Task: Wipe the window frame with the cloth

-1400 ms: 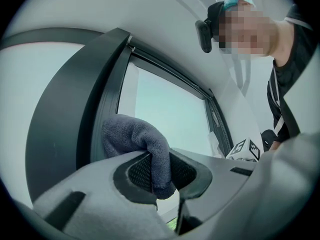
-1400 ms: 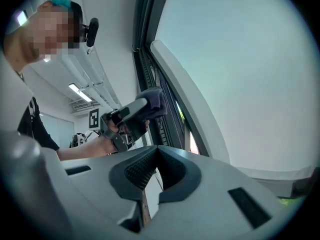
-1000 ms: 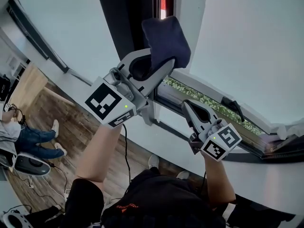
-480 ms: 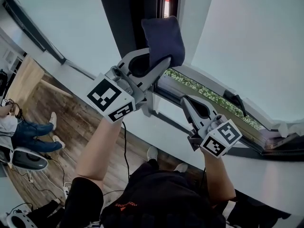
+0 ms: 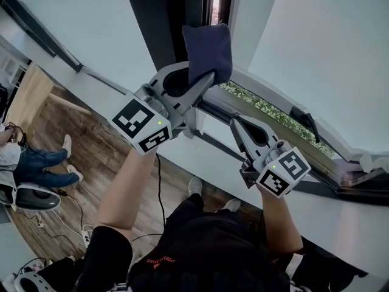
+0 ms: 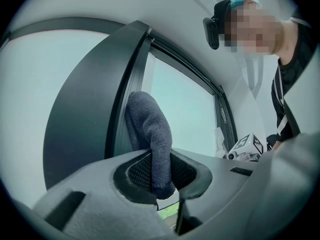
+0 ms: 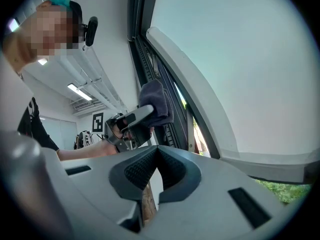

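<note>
**Window frame and room, three views.** My left gripper (image 5: pixel 203 78) is clamped on the cloth (image 5: pixel 208 50), a dark blue folded pad. The left gripper view shows the jaws closed on the cloth's (image 6: pixel 150 134) lower end, the rest standing up above the left gripper (image 6: pixel 160 176). The cloth lies at the inner edge of the window frame (image 5: pixel 173 23), a dark upright post between two pale panes. It looks to be touching that edge, though I cannot confirm contact. In the left gripper view the frame (image 6: pixel 90 109) is a broad dark band curving up past the cloth.

My right gripper (image 5: pixel 236 125) hangs lower and to the right, apart from the cloth, its tip near the lower rail (image 5: pixel 213 111) of the window. In the right gripper view the jaws of the right gripper (image 7: pixel 157 156) are pressed together with nothing between them. Beyond them I see the left gripper (image 7: pixel 132 121) and the cloth (image 7: pixel 156 104) against the frame.

**Surroundings.**
- A strip of greenery (image 5: pixel 261 111) shows through the opening along the lower rail.
- A dark window handle (image 5: pixel 304 121) sits further right on the rail.
- Below the window is a white wall (image 5: pixel 206 163), and under it a wood floor (image 5: pixel 55 132).
- Cables (image 5: pixel 73 221) trail over the floor at lower left.
- A seated person in jeans (image 5: pixel 36 169) is at the left edge.
- Strip lights (image 7: pixel 80 91) run along the ceiling in the right gripper view.
</note>
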The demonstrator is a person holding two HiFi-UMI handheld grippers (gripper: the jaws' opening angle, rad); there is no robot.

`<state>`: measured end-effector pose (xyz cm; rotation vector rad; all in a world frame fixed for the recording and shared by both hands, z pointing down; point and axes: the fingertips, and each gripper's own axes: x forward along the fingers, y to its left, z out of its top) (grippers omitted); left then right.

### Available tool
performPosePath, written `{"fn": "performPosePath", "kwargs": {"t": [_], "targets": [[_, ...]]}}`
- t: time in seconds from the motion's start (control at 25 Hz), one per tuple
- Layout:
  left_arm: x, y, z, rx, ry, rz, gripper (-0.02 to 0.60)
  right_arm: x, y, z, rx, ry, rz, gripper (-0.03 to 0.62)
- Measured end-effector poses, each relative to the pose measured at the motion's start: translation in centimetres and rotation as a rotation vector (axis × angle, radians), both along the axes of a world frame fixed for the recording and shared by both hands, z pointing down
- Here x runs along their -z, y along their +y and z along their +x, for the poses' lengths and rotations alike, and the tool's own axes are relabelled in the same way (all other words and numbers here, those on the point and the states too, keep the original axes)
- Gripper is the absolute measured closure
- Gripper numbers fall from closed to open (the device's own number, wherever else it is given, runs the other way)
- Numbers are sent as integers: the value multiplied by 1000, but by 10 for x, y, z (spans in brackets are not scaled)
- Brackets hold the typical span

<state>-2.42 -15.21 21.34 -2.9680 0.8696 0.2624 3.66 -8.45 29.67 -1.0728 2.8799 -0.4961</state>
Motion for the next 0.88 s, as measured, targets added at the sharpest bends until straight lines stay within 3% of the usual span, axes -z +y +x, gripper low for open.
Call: {"fn": "performPosePath", "kwargs": {"t": [0.88], "targets": [[-96, -2, 3, -8, -13, -169, 520, -40, -4, -1, 1, 20, -84, 591]]}}
